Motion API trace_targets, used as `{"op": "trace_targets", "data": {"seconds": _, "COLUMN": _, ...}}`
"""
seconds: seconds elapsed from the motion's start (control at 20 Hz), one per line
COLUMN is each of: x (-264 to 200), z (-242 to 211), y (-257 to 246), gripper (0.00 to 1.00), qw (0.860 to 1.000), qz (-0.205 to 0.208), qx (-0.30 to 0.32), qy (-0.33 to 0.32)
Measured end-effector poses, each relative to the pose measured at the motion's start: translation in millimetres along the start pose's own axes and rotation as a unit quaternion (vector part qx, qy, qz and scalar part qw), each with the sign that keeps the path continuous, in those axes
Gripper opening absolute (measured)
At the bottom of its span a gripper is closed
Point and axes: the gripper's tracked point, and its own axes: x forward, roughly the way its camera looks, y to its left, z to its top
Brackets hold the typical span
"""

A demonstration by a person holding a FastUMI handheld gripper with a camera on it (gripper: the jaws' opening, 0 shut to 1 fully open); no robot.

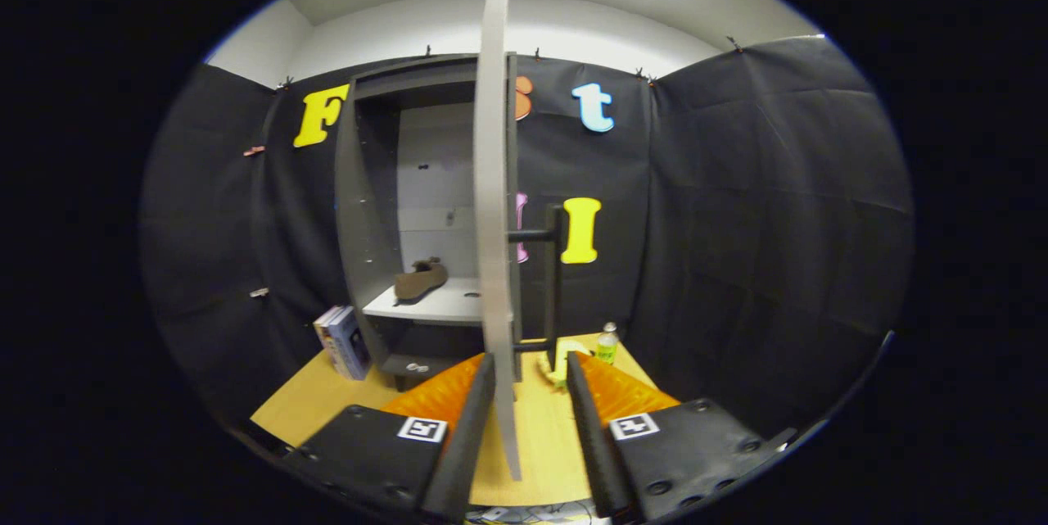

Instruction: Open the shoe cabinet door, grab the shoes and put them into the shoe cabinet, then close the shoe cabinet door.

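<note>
The shoe cabinet (385, 205) is seen standing at the far edge of the wooden table (311, 402), its door (494, 205) swung wide, edge-on toward the gripper (530, 418). A brown shoe (420, 280) is laid on the middle shelf (434, 305), long axis slanting, toe to the right. The fingers are held apart, the door's lower edge between them, contact not discernible. Books (342, 341) are leaned beside the cabinet.

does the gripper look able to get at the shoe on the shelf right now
Probably not straight ahead: the open door stands edge-on between the open gripper fingers, and the shoe lies beyond it, inside the cabinet. It would have to go around the door.
</note>
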Motion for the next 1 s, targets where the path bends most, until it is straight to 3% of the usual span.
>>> {"op": "trace_targets", "data": {"seconds": 0.1, "x": -4, "z": -30, "y": 31, "gripper": 0.85, "qw": 0.999, "qz": 0.029, "qx": -0.008, "qy": 0.024}}
{"op": "trace_targets", "data": {"seconds": 0.25, "x": 10, "z": -86, "y": 76, "gripper": 1.00, "qw": 0.995, "qz": 0.061, "qx": -0.001, "qy": 0.078}}
{"op": "trace_targets", "data": {"seconds": 0.6, "x": 102, "z": -209, "y": 165, "gripper": 0.99, "qw": 0.977, "qz": 0.087, "qx": 0.067, "qy": 0.184}}
{"op": "trace_targets", "data": {"seconds": 1.0, "x": 194, "z": -330, "y": 206, "gripper": 0.99, "qw": 0.953, "qz": 0.078, "qx": 0.079, "qy": 0.280}}
